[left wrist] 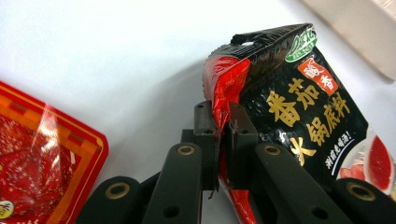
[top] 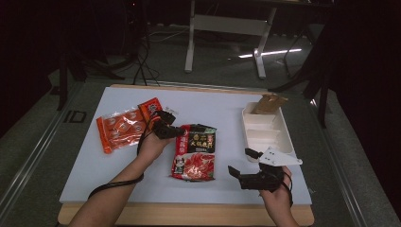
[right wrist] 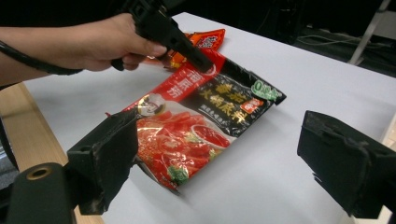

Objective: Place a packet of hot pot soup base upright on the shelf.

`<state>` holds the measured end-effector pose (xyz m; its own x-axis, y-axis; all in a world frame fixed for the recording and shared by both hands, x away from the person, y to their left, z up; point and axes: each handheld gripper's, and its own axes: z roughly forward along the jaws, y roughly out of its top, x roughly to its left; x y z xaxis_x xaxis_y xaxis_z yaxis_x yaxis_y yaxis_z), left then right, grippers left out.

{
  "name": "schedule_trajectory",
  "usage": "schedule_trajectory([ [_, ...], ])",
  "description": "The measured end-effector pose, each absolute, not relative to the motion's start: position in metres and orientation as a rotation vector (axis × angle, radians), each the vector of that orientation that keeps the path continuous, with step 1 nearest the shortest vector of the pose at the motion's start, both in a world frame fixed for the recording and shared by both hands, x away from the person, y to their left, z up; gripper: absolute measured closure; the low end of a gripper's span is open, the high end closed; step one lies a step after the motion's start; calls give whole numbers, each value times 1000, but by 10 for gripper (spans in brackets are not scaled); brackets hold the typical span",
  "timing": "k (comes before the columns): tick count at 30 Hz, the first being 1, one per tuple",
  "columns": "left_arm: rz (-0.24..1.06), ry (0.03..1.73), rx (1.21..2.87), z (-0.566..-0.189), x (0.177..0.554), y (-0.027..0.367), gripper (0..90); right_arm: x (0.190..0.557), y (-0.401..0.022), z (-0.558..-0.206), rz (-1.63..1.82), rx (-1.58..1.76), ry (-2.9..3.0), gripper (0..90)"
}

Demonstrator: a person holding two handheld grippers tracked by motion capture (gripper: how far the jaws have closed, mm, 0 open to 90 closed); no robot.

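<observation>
While its two black jaws press together on the red side edge of the hot pot soup base packet (left wrist: 299, 116), the left gripper (left wrist: 219, 126) has that edge lifted a little off the white counter (top: 217, 106); the rest of the packet slopes away from the jaws and down onto the counter. In the high view the same gripper (top: 176, 132) sits at the packet's upper left corner, with the person's left hand (top: 152, 144) wrapped around its body just behind. Just behind that gripper, on the side away from the packet, lies an orange-red sachet pack (top: 122, 130), and a smaller red sachet (top: 150, 109) lies just beyond it, both flat on the counter.

Held by the right hand (top: 276, 191), the right gripper (top: 240, 161) hovers near the packet's lower right side, its jaws standing wide apart with nothing between them and not touching the packet. From its own camera the packet (right wrist: 201, 121) lies ahead between the two jaws. Just beyond this gripper stands a white divided tray (top: 283, 135), and in its far compartment a brown paper pouch (top: 268, 104) leans.
</observation>
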<state>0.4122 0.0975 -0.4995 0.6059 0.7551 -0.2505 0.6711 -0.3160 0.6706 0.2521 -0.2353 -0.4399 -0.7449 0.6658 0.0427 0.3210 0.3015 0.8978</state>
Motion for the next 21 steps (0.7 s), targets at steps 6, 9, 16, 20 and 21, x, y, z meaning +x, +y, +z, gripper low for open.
schedule_trajectory([
  [6, 172, 1061, 2036, -481, 400, 95, 862, 252, -237, -436, 1419, 891, 2230, 109],
  [9, 197, 1025, 2018, -473, 392, 93, 864, 254, -239, -433, 1408, 897, 2214, 110],
  [16, 227, 947, 1963, -460, 373, 90, 865, 253, -238, -427, 1388, 880, 2183, 105],
  [20, 225, 919, 1943, -455, 366, 90, 868, 252, -236, -427, 1396, 876, 2190, 105],
  [21, 228, 916, 1943, -454, 364, 90, 869, 252, -237, -426, 1409, 875, 2195, 105],
])
